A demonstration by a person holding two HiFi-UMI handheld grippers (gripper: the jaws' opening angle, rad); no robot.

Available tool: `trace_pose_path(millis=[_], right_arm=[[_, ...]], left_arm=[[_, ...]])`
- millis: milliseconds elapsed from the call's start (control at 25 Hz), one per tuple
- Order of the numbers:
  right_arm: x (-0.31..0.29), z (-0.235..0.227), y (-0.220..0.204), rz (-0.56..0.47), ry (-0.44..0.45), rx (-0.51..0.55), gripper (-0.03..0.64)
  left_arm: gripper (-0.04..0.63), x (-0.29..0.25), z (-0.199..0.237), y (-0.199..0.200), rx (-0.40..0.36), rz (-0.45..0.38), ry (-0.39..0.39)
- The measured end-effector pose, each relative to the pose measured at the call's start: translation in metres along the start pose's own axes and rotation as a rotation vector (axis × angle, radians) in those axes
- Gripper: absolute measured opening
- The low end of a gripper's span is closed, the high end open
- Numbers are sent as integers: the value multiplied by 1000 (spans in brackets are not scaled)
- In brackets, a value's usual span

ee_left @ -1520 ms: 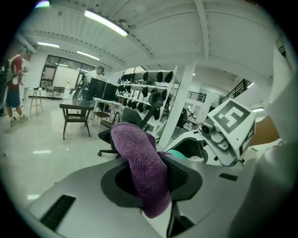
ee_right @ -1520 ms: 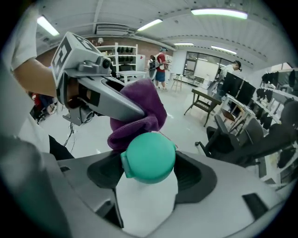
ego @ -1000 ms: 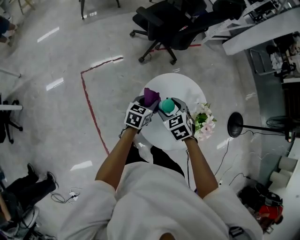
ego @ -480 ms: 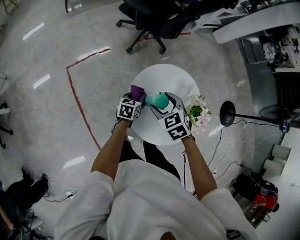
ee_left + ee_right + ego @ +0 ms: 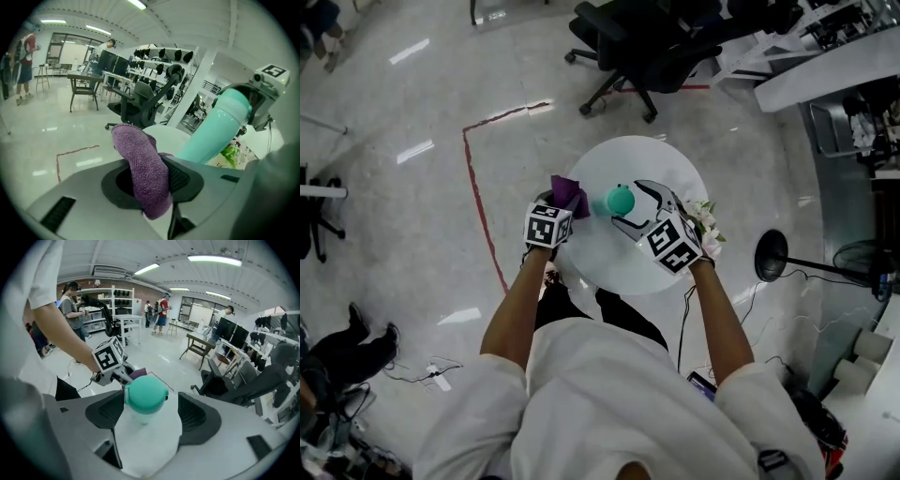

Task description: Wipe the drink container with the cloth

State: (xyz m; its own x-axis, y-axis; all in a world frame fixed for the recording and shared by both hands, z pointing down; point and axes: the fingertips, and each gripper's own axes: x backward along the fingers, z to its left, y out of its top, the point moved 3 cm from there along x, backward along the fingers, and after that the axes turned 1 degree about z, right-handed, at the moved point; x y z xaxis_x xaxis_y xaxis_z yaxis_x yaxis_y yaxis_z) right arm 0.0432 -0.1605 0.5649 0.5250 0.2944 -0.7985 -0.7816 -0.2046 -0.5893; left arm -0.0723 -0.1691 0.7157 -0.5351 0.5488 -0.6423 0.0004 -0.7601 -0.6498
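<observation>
Standing unheld on the table (image 5: 637,267), between the fingers of the right gripper (image 5: 150,401) that have just been opening and are now released, the bottle (image 5: 621,199) may topple; likely cause: a sideways push from the cloth (image 5: 140,161) clenched in the left gripper (image 5: 150,183).

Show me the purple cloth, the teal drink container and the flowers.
purple cloth (image 5: 145,171): left gripper view, on the middle of its folded strip.
teal drink container (image 5: 145,393): right gripper view, on its cap.
flowers (image 5: 709,223): head view, on the pale blossoms.
</observation>
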Motion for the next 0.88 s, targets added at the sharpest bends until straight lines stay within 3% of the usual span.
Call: trace_pose_path(millis=[200,440,520,720,880], right_arm=[[23,-11,0,-41,173,217,365],[21,-14,2,-27,367,606,362],[14,-16,5,-8,407,713,321],[-1,-11,4,42,519,826,330],[-6,-2,1,91,585,829,301]], left_arm=[[123,55,-28,16,34,-97,106],[123,109,-62,24,60,-219,236],[123,119,-70,25,70,-248,265],[123,136,-89,26,97,-293,304],[123,142,-101,24,84,-284,314]])
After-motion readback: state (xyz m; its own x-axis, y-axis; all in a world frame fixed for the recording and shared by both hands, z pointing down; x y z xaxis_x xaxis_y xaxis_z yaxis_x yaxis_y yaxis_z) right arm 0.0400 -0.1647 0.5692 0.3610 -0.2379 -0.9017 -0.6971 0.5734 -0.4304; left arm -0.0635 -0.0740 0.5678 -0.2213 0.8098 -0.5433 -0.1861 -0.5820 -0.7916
